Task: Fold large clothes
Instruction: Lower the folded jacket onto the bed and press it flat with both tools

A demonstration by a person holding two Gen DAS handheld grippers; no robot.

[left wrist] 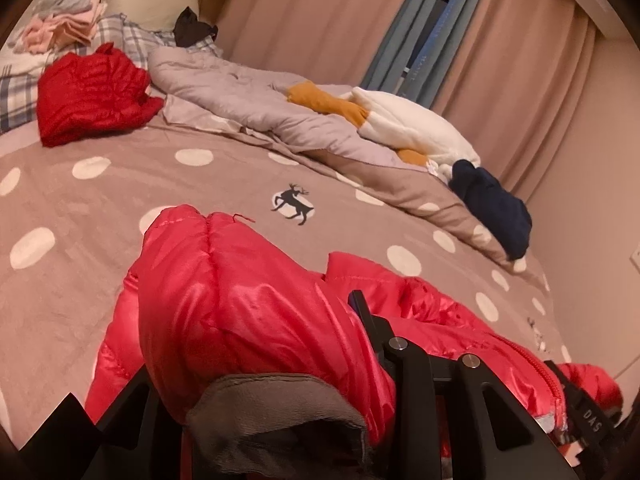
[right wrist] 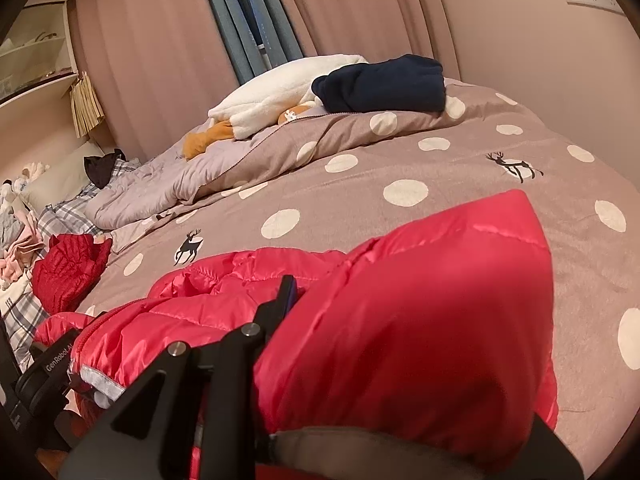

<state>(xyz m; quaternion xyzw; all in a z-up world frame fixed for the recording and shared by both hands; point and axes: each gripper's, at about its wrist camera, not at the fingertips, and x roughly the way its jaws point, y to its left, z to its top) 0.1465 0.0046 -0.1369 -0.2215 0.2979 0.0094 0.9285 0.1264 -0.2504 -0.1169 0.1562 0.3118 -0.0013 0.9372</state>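
Between the black fingers of the left gripper [left wrist: 256,380], in the left wrist view, sits a bright red quilted puffer jacket [left wrist: 224,300], its sleeve with a grey-brown ribbed cuff [left wrist: 276,408] bunched in the jaws; they look clamped on it. Beyond the fingertips spreads a taupe bedcover with white dots [left wrist: 120,184], and far ahead to the left lies a darker red quilted jacket, already folded [left wrist: 92,96]. Across in the right wrist view, the right gripper [right wrist: 400,360] likewise appears closed on the other sleeve, the zipped body lying left of it on the bed. Judging by this, both sleeves are being folded inward; next, each sleeve likely needs laying flat across the chest before letting go.
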